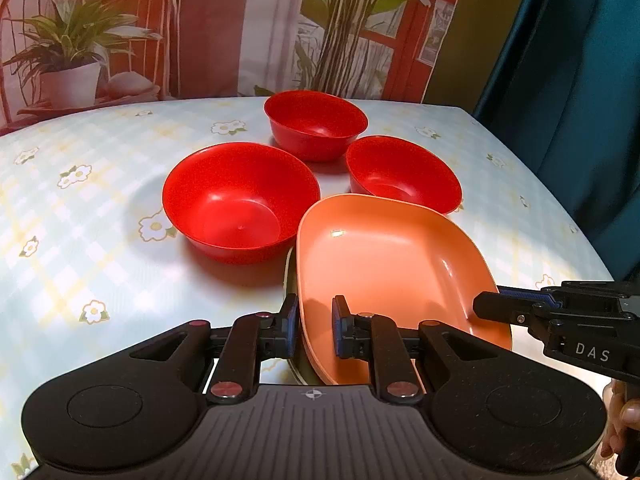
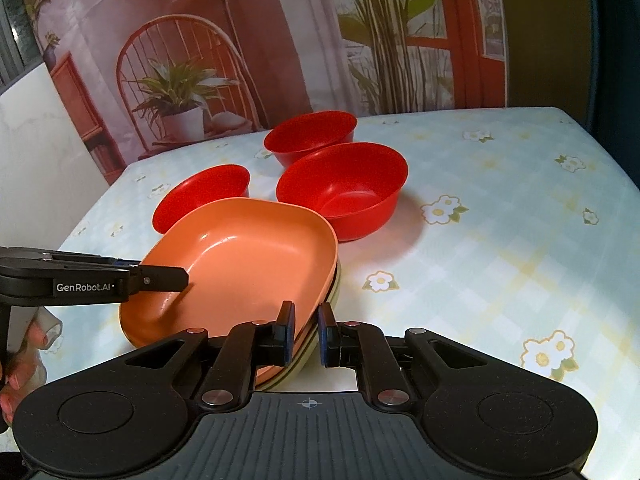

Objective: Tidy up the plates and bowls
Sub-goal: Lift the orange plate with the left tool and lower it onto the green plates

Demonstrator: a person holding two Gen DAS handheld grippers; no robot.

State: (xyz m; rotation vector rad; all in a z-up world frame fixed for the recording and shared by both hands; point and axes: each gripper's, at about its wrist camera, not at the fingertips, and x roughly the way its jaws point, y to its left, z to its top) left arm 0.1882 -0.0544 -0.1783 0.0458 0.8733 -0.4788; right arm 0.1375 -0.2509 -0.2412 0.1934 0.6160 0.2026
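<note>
An orange square plate [image 1: 384, 264] sits on top of a stack of plates, with a pale green plate [image 2: 334, 294] under it. My left gripper [image 1: 315, 330] is shut on the stack's near rim; it also shows in the right wrist view [image 2: 168, 278]. My right gripper [image 2: 306, 332] is shut on the opposite rim of the stack; it also shows in the left wrist view [image 1: 496, 306]. Three red bowls stand beyond: a large one [image 1: 240, 196], a mid one [image 1: 402, 174] and a far one [image 1: 316, 124].
The table has a pale floral checked cloth [image 1: 80, 220]. A printed backdrop [image 1: 200, 28] hangs behind the table. A dark teal curtain [image 1: 580, 100] hangs at the right. The table's right edge [image 1: 552, 200] is near the mid bowl.
</note>
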